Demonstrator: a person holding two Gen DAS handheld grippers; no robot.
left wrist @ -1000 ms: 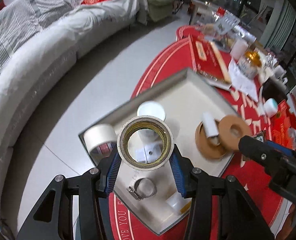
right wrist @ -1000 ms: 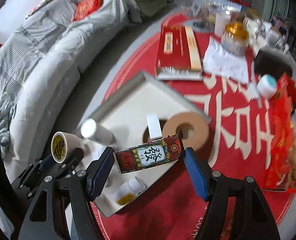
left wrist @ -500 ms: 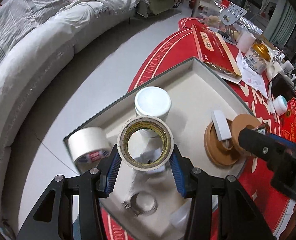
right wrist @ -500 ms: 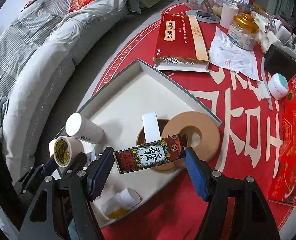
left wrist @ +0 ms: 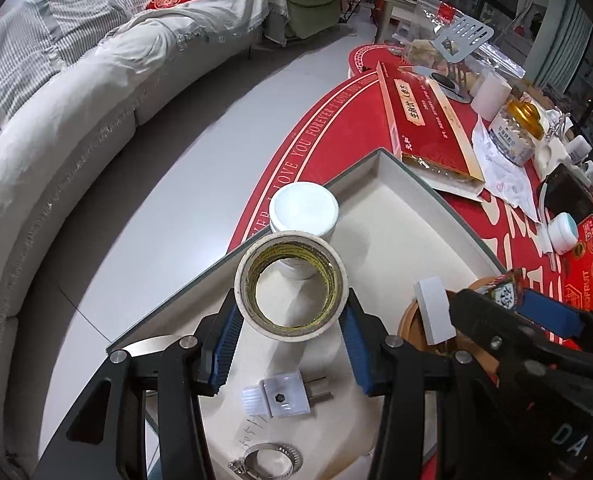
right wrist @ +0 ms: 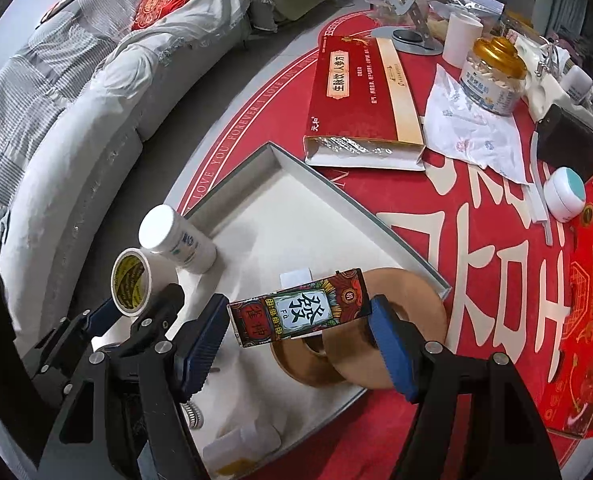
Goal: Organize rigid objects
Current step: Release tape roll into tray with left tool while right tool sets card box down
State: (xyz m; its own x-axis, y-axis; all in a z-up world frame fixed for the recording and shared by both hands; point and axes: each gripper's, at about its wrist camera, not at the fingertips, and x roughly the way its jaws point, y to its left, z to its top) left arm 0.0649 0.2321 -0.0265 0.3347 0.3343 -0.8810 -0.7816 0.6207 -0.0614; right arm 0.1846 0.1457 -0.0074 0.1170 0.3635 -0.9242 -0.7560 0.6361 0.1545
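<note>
My left gripper (left wrist: 290,332) is shut on a white roll of tape (left wrist: 252,280), held on its edge above the shallow white tray (left wrist: 380,196). That tape roll (right wrist: 130,282) and the left gripper (right wrist: 136,312) also show at the left of the right wrist view. My right gripper (right wrist: 298,320) is shut on a small decorated card box (right wrist: 298,312), held lengthwise over the tray (right wrist: 280,224) and the two brown rings (right wrist: 400,300). In the tray stand a white bottle (left wrist: 303,216), a white plug adapter (left wrist: 282,398), a hose clamp (left wrist: 270,460) and a white block (left wrist: 434,308).
The round table has a red cloth (right wrist: 468,248) with a long red box (right wrist: 360,92), a gold-lidded jar (right wrist: 492,76), white paper (right wrist: 472,132), a small teal-topped pot (right wrist: 566,194) and a red carton (right wrist: 588,304). A grey sofa (left wrist: 56,100) curves at the left across grey floor.
Both grippers have moved forward and slightly down over the tray with their loads. The white bottle now sits just behind the held tape; the second tape roll has left the left wrist view.
</note>
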